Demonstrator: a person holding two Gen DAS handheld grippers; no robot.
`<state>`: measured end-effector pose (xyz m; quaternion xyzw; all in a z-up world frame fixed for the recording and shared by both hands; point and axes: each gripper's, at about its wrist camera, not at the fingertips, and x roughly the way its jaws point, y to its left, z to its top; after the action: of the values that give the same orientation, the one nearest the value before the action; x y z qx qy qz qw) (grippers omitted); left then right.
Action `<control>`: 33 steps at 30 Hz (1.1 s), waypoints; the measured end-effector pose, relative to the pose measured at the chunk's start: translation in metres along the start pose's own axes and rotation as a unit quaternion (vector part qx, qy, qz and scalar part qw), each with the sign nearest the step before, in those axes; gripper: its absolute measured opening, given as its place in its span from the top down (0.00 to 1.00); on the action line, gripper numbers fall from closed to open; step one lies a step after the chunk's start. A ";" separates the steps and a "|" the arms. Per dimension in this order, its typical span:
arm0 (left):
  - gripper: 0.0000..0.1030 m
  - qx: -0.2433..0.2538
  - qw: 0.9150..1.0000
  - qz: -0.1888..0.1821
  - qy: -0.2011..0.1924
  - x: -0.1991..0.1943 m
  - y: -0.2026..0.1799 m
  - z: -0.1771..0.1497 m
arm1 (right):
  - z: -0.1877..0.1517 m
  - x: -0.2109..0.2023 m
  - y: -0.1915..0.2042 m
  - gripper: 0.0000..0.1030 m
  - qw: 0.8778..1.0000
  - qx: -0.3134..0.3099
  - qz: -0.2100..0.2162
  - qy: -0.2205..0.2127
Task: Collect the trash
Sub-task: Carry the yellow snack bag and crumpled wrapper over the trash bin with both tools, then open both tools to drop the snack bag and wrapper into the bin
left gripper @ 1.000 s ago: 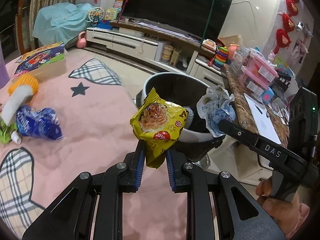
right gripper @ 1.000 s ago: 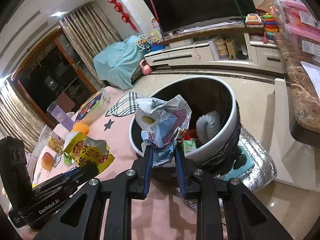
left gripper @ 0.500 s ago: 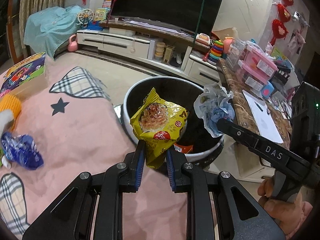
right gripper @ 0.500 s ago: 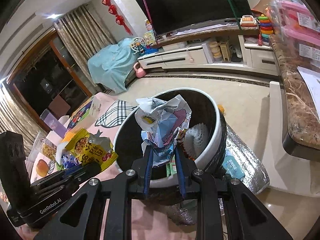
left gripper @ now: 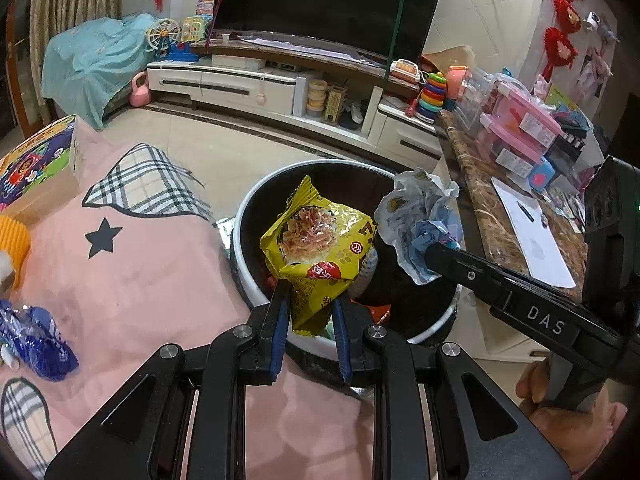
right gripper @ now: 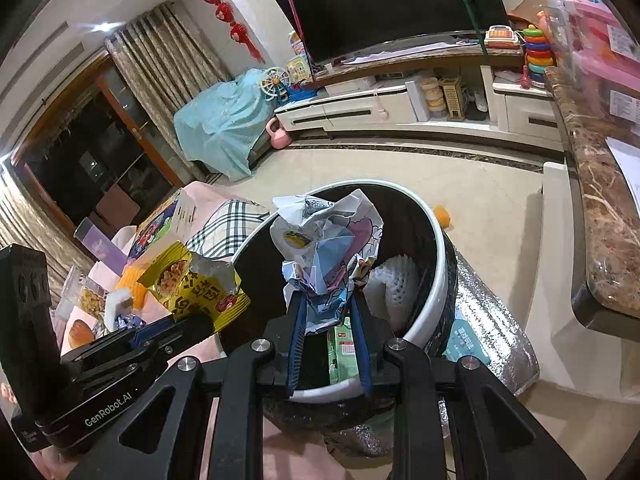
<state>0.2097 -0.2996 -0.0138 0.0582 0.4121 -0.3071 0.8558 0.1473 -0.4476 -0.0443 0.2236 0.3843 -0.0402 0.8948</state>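
Note:
My left gripper (left gripper: 308,296) is shut on a yellow snack bag (left gripper: 320,248) and holds it over the near rim of a round black bin with a white rim (left gripper: 256,208). My right gripper (right gripper: 328,300) is shut on a crumpled white and blue paper wrapper (right gripper: 328,240) above the same bin (right gripper: 440,248). The wrapper also shows in the left wrist view (left gripper: 420,220), and the snack bag shows in the right wrist view (right gripper: 192,284). Inside the bin lie a white foam net (right gripper: 396,288) and a green carton (right gripper: 344,352).
A blue wrapper (left gripper: 36,340) and a yellow foam piece (left gripper: 12,236) lie on the pink mat (left gripper: 140,272) at left. A toy box (left gripper: 36,160) stands at the mat's far edge. A marble counter (left gripper: 488,216) with pink boxes runs along the right. A silver foil bag (right gripper: 488,320) lies beside the bin.
Both grippers have moved forward and over the bin with their trash still held. The bin now sits lower and closer in both views.

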 end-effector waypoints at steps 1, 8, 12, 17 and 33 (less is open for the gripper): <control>0.82 0.001 1.000 0.000 0.001 0.001 -0.001 0.000 | 0.000 0.001 -0.001 0.78 1.000 0.001 0.000 0.001; 0.82 0.001 1.000 0.001 0.010 0.012 -0.002 0.004 | 0.004 0.007 -0.002 0.77 1.000 0.000 -0.003 0.008; 0.82 0.002 1.000 0.002 0.015 0.016 -0.004 0.006 | 0.006 0.010 -0.004 0.77 1.000 0.002 -0.007 0.010; 0.81 0.000 1.000 0.003 0.022 0.022 -0.003 0.007 | 0.009 0.015 -0.006 0.75 1.000 0.003 -0.010 0.015; 0.54 -0.030 0.999 0.007 0.011 0.004 0.008 -0.006 | 0.009 0.006 -0.004 0.38 1.000 0.012 -0.001 0.005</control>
<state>0.2129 -0.2929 -0.0219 0.0383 0.4306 -0.2882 0.8544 0.1562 -0.4542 -0.0446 0.2340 0.3883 -0.0447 0.8902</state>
